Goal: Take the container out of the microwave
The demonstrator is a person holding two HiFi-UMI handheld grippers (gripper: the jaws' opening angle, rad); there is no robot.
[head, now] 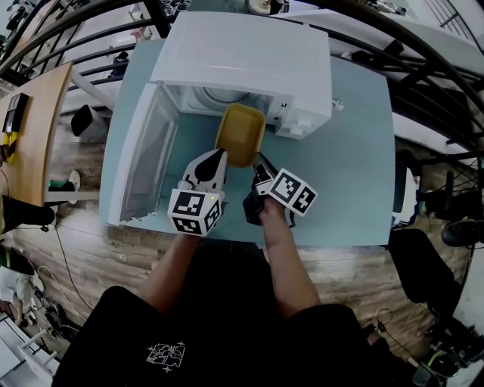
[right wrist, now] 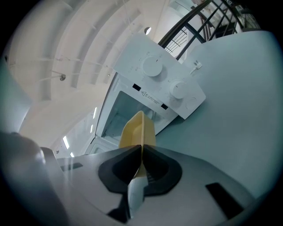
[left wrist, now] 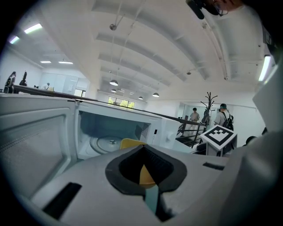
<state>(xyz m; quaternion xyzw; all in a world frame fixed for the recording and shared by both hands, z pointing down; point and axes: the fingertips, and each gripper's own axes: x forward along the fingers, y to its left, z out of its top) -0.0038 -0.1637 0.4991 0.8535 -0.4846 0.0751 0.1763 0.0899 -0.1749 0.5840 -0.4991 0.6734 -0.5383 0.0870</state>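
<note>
Head view: yellow container [head: 240, 132] at 12 o'clock of both tools, half out of the microwave [head: 242, 53]. Clamped on its near rim: left gripper [head: 220, 156], right gripper [head: 259, 162].

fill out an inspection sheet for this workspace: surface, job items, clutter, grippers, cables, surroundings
surface: teal table, carrying the microwave
job's things: white microwave with its door swung open to the left; yellow container partly out of the opening
clutter: one small white item on the table by the microwave's right corner, too small to identify
grippers: left gripper and right gripper are each shut on the container's near rim
cables: thin cord on the wood floor at left
surroundings: wooden desk at left, black railing behind the table, people in the distance
</note>
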